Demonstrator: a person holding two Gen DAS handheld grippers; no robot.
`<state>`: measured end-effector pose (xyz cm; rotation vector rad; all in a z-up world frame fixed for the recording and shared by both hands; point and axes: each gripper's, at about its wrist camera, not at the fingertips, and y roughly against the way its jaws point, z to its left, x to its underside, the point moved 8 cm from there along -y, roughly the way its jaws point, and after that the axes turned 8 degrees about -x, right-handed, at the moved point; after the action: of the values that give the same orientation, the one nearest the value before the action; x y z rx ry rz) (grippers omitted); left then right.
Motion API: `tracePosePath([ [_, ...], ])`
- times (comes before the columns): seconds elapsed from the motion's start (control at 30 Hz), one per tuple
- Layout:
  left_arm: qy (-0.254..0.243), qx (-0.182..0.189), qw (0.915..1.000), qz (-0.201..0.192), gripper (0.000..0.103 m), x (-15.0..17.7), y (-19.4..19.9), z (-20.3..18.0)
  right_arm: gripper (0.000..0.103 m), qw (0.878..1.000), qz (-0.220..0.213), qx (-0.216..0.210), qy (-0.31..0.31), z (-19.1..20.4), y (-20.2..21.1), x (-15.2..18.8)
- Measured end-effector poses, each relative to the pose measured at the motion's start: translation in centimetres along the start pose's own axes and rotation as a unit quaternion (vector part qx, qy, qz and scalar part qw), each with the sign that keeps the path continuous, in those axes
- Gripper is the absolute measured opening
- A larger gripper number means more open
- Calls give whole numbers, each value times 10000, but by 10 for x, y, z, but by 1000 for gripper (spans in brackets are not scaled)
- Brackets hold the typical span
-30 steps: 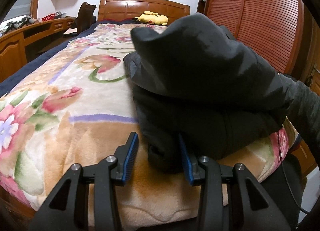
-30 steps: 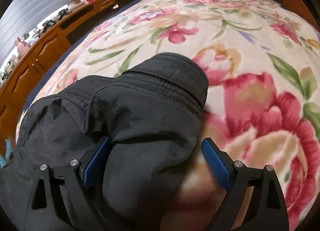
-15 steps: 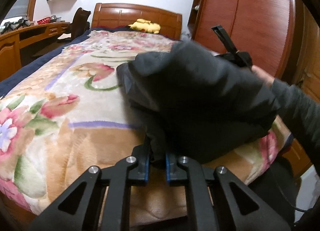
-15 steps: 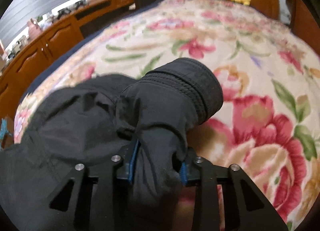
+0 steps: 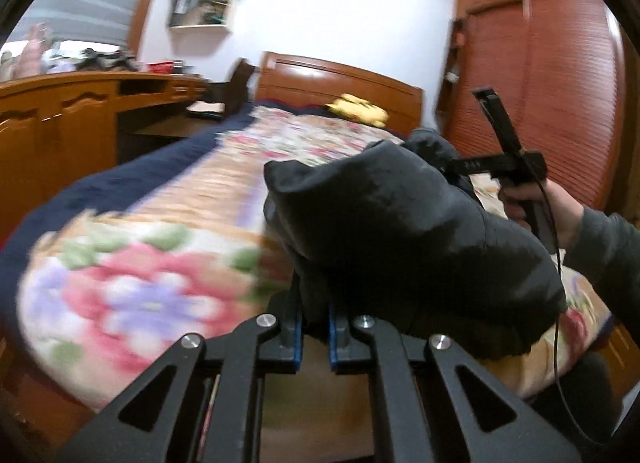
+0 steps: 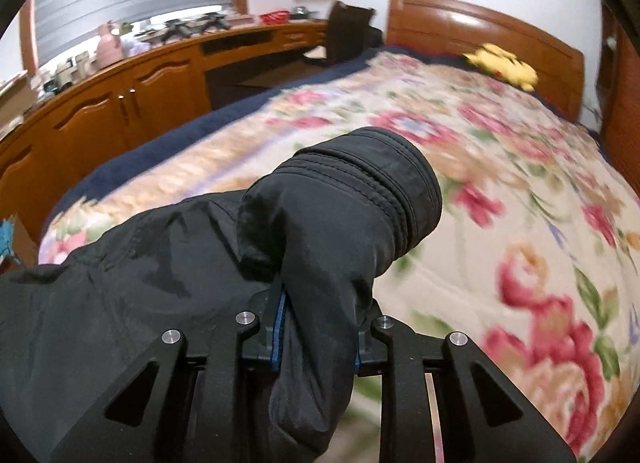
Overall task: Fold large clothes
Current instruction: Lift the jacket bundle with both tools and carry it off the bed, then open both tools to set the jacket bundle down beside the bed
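Two grips | left gripper (image 5: 314, 337) pinches black jacket (image 5: 400, 231) hem | right gripper (image 6: 318, 333) closing, pads squeezing sleeve (image 6: 344, 215) | garment raised off bed (image 6: 500, 191) for folding

Black two-finger grippers, the left gripper (image 5: 314, 337) and right gripper (image 6: 318, 337), are showing blue pads, silver screws, a trailing black cable (image 5: 554, 247) and a dark grey sleeve (image 5: 608, 251).
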<state>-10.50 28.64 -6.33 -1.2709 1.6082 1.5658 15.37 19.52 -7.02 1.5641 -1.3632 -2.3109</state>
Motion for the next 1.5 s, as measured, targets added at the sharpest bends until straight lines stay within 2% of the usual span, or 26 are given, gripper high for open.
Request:
tracePosePath([
  [0.2, 114, -829, 9959, -352, 4, -28, 13, 91, 20, 9980, 2, -398, 489, 92, -59, -54],
  [0.3, 162, -1462, 9885, -345, 4, -41, 12, 145, 19, 9961, -68, -524, 705, 133, -87, -80],
  [0.4, 338, -1932, 9799, -356, 4, -47, 15, 195, 19, 9933, -148, -778, 842, 182, -120, -111],
  [0.5, 487, -2299, 9714, -331, 4, -46, 22, 234, 19, 9895, -208, -962, 1061, 224, -144, -133],
  [0.57, 568, -2551, 9651, -181, 4, -40, 22, 261, 19, 9872, -198, -1109, 1131, 248, -160, -142],
  [0.67, 728, -2623, 9622, 75, 5, -23, 16, 286, 19, 9847, -160, -1262, 1194, 276, -183, -144],
  [0.8, 701, -2638, 9618, 219, 6, -5, 18, 286, 22, 9872, -2, -938, 1292, 284, -205, -135],
  [0.87, 733, -2645, 9613, 254, 9, -4, 22, 286, 33, 9879, 56, -875, 1280, 280, -206, -133],
  [0.93, 727, -2682, 9602, 280, 11, -2, 28, 283, 49, 9884, 197, -711, 1330, 276, -208, -128],
  [0.97, 704, -2708, 9597, 277, 12, -1, 33, 279, 52, 9885, 233, -644, 1351, 272, -204, -122],
  [1.03, 637, -2776, 9582, 261, 15, -3, 41, 276, 67, 9878, 129, -609, 1424, 265, -192, -115],
  [1.07, 581, -2811, 9576, 243, 16, -3, 46, 272, 70, 9878, 87, -589, 1438, 264, -187, -111],
  [1.27, 218, -2910, 9565, 54, 27, -15, 69, 239, 75, 9871, -37, -696, 1441, 249, -145, -77],
  [1.5, 34, -2368, 9714, -151, 36, -40, 68, 168, 76, 9896, -229, -618, 1281, 213, -85, -32],
])
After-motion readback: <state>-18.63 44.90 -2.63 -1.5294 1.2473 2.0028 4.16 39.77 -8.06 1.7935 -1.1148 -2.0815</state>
